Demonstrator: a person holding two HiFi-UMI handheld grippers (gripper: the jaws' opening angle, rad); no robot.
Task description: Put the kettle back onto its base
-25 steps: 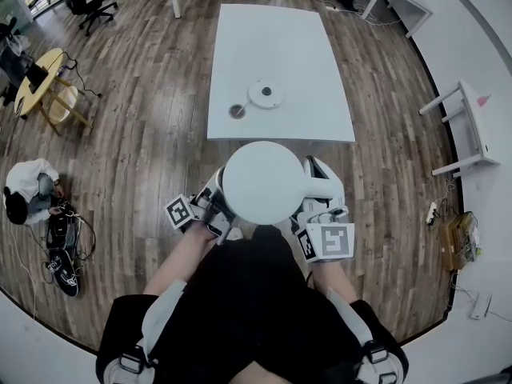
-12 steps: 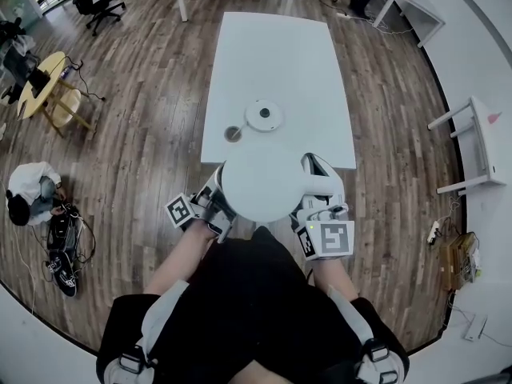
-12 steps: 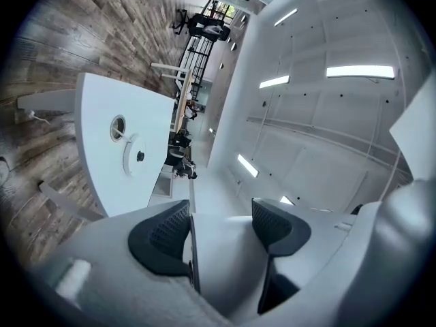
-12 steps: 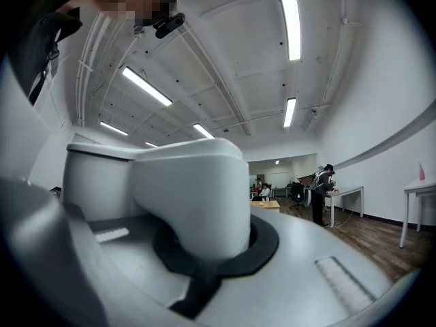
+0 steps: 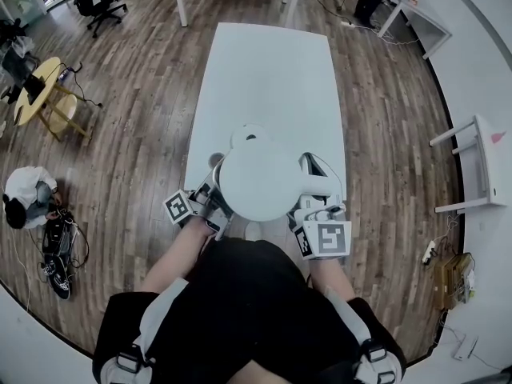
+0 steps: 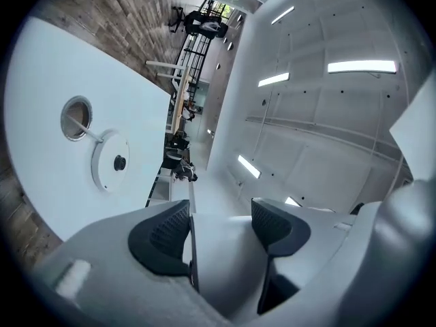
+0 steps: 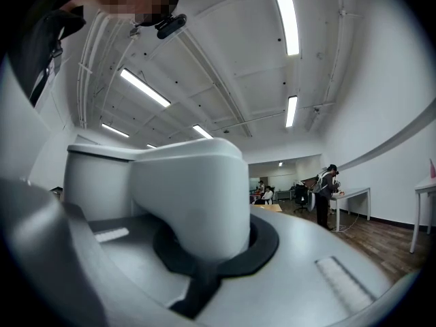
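Carry step: I hold the kettle (image 5: 258,184) over the table's (image 5: 272,70) near edge. The right gripper (image 7: 204,251) is clamped on its handle (image 7: 187,196) and the left gripper (image 6: 216,230) pinches its side. Next, I judge, comes centring it over the base (image 6: 109,162), then lowering it level.

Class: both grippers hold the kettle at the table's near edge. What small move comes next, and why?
Probably ease the kettle forward over the table until it is centred above the base. In the head view the base peeks out beyond the kettle's far rim, so they are not yet aligned.
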